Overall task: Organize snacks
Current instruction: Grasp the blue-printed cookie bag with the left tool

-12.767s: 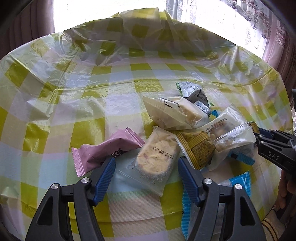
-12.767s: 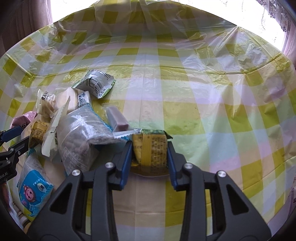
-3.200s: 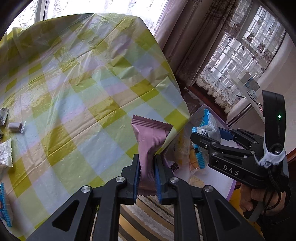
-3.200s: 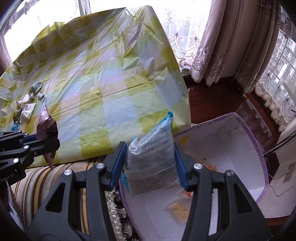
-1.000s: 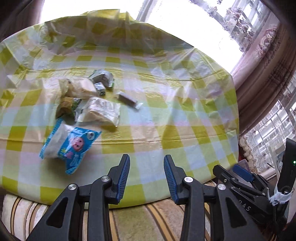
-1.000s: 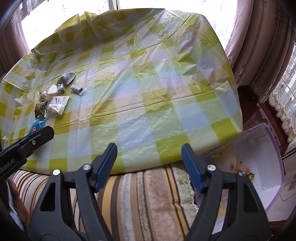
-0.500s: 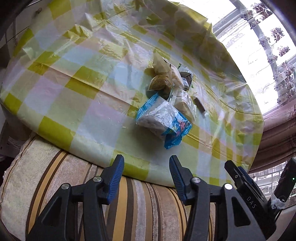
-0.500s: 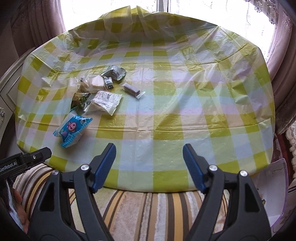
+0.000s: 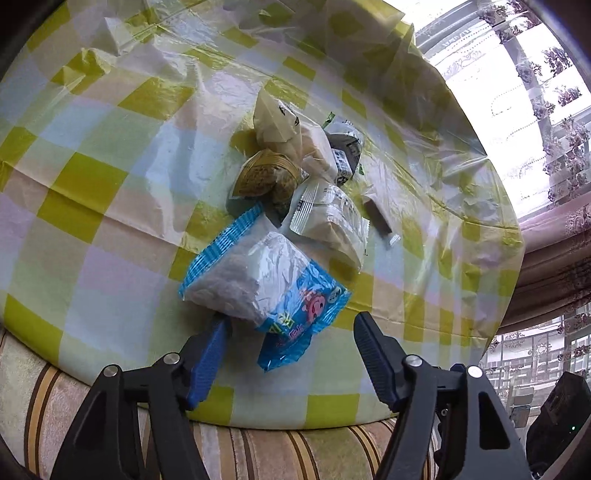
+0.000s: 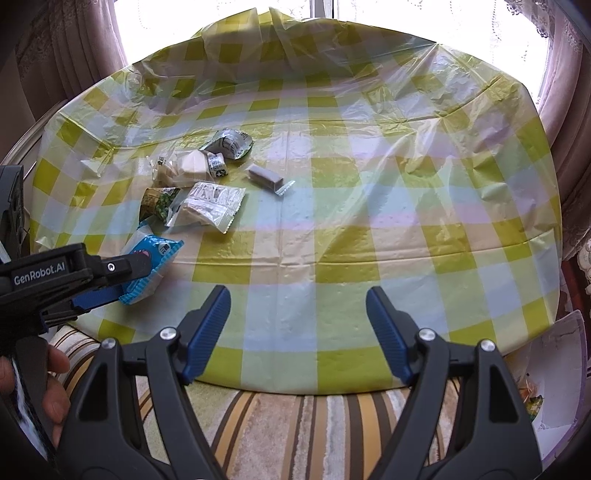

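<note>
Left wrist view: crinkled blue snack packet (image 9: 266, 288), cartoon face print.

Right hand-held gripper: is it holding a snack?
No; the right hand-held gripper stands open and empty above the checked tablecloth.

Bright window (image 10: 369, 18), mauve curtains (image 10: 66, 48), possibly lace panels (image 9: 546, 92)

Bright daylight pours from blown-out curtained windows (image 10: 406, 14); glare streaks the glossy yellow-checked plastic tablecloth (image 10: 332, 184); fisheye edges bend darkly.
</note>
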